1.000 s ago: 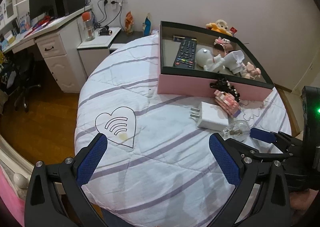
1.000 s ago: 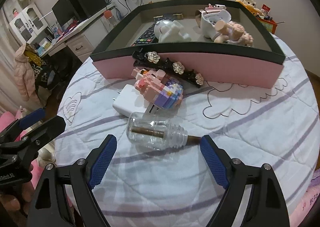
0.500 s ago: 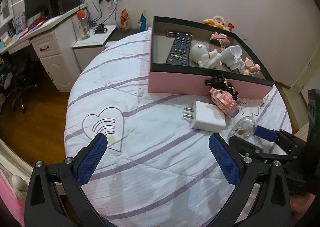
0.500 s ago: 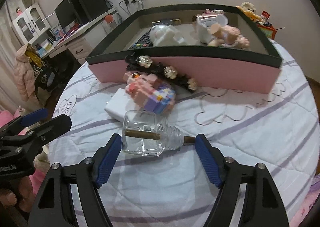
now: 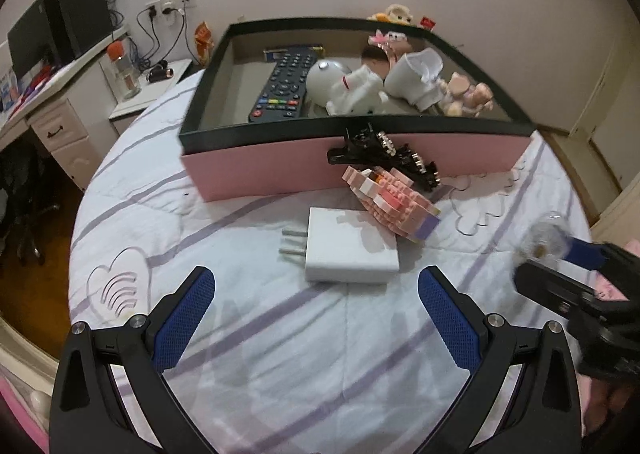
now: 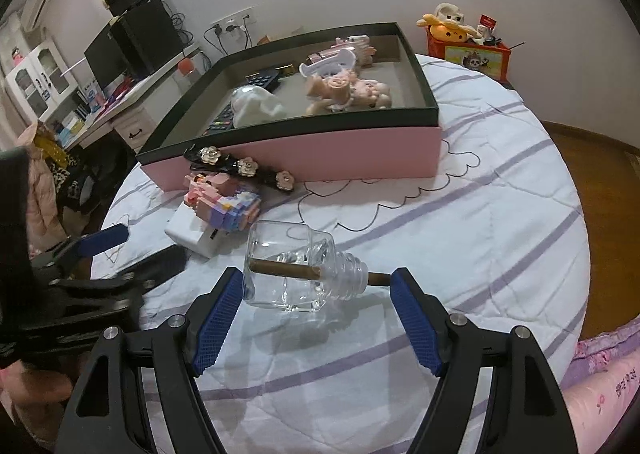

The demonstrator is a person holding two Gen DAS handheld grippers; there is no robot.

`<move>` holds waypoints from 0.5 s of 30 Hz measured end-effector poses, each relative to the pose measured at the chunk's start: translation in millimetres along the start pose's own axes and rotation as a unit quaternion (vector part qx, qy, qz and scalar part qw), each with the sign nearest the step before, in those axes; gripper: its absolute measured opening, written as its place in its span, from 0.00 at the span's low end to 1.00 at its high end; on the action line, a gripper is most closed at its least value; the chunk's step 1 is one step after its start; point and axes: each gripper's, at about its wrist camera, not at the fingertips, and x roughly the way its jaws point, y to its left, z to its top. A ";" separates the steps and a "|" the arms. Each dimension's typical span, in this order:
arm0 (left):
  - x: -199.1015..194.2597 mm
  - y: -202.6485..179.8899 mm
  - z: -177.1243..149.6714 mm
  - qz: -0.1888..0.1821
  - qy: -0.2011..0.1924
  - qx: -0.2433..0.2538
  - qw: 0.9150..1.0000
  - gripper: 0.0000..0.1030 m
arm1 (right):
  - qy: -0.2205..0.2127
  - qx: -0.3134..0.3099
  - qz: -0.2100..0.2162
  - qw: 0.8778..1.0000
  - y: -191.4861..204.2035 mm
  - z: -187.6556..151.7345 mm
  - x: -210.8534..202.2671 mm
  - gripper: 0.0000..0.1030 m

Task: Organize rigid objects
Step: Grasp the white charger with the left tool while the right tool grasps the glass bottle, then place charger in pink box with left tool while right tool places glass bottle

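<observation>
Tongs on the right (image 6: 316, 306) are gripping a glass bottle (image 6: 294, 266) above the bed (image 6: 480, 246); left tongs (image 5: 316, 306) are hanging wide before the charger (image 5: 350, 248).

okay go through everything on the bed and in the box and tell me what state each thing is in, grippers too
Glass bottle: on its side, lifted, clamped end to end.
Right gripper: shut on the bottle.
Left gripper: open, empty, just short of the charger.
White charger: flat on the bedspread, prongs out.
Pink block figure: tipped onto the charger.
Black hair clip: leaning against the box.
Pink box: open, lidless.
Remote: lying inside the box.
</observation>
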 end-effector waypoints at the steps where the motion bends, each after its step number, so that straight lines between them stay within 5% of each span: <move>1: 4.4 -1.2 1.2 0.002 0.003 0.003 1.000 1.00 | 0.001 0.001 0.000 1.000 -0.5 0.4 0.8 0.74; 7: 31.7 -3.1 5.5 0.006 0.013 0.009 1.000 0.98 | 0.000 0.003 -0.001 1.000 -1.1 2.5 2.9 0.74; 10: 28.1 2.5 5.1 -0.007 0.000 -0.001 1.000 0.85 | -0.001 0.004 -0.001 1.000 -3.6 2.2 1.0 0.74; 12: 25.5 5.5 4.5 -0.005 -0.006 -0.001 1.000 0.67 | -0.002 0.006 -0.002 1.000 -5.6 2.5 0.0 0.74; 15: 21.0 17.6 3.3 -0.027 -0.006 -0.022 0.999 0.64 | -0.004 0.009 -0.001 1.000 -6.5 3.4 -0.4 0.74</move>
